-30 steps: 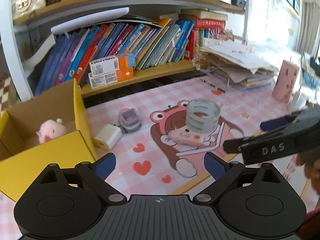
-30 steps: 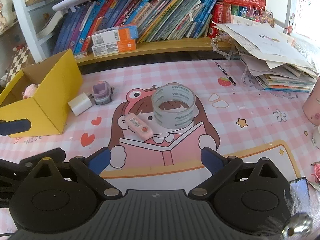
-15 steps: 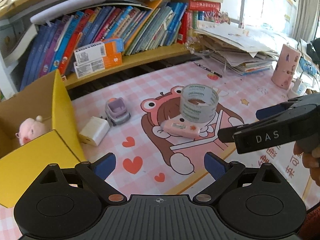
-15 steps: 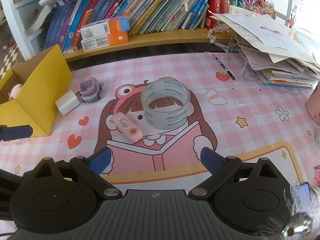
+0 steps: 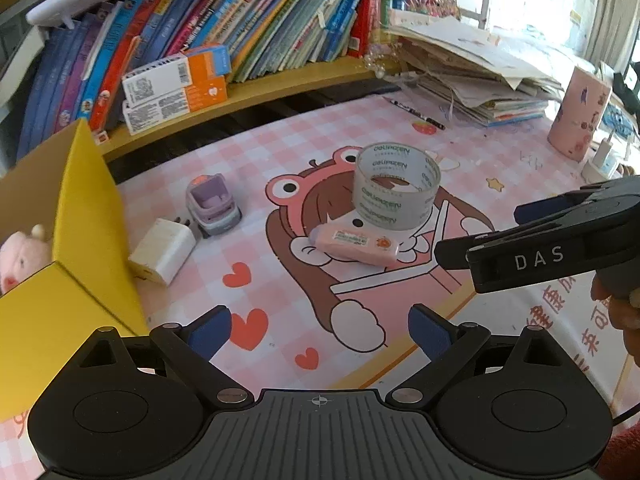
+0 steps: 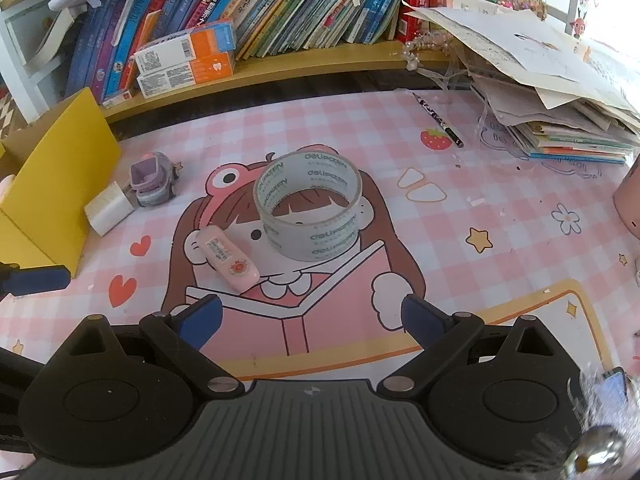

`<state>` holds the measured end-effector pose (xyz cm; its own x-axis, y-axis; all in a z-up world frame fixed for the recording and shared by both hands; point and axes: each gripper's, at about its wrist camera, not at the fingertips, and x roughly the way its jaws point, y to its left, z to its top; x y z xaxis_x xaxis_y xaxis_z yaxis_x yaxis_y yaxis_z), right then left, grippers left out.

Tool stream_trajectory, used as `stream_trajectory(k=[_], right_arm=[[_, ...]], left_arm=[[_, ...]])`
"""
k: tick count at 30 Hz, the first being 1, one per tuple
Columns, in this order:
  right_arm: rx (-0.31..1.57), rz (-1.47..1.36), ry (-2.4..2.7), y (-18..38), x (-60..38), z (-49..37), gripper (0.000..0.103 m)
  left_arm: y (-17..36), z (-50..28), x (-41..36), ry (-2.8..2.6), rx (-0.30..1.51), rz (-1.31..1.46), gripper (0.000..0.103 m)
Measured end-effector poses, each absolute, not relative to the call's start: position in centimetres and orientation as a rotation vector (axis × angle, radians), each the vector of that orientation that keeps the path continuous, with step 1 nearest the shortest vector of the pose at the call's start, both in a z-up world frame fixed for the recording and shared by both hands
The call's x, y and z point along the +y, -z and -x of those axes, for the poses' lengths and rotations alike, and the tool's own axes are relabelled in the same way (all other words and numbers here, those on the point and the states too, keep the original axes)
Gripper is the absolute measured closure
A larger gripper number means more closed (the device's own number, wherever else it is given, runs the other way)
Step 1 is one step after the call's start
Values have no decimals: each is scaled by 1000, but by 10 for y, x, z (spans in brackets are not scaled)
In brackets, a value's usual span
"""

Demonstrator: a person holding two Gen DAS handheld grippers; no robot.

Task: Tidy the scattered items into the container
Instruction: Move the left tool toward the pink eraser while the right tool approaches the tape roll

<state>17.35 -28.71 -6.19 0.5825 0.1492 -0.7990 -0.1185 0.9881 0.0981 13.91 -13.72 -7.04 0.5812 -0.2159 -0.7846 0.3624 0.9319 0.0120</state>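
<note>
Left hand-held gripper (image 5: 320, 330): fingers apart, empty, above tabletop (image 5: 280, 152)
Right hand-held gripper (image 6: 312, 316): fingers apart, empty
Tape roll (image 6: 308, 210): on tabletop, pink correction tape (image 6: 228, 258) touching it
Yellow box (image 5: 76, 280): left, pink plush (image 5: 20, 252) inside

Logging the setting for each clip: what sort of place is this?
Probably a child's study desk at home: a shelf of picture books runs behind a pink cartoon desk mat, with a messy stack of papers and workbooks at one side.

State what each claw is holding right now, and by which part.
Nothing is held. The left claw and right claw are both open and empty above the mat.
</note>
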Motion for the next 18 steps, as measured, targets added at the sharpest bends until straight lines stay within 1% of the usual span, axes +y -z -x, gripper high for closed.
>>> stream_trajectory(k=[18], right_arm=[[951,-42,-149,73,-289,-198,7]], left_arm=[[87,-162,-149,354,878,-217,8]])
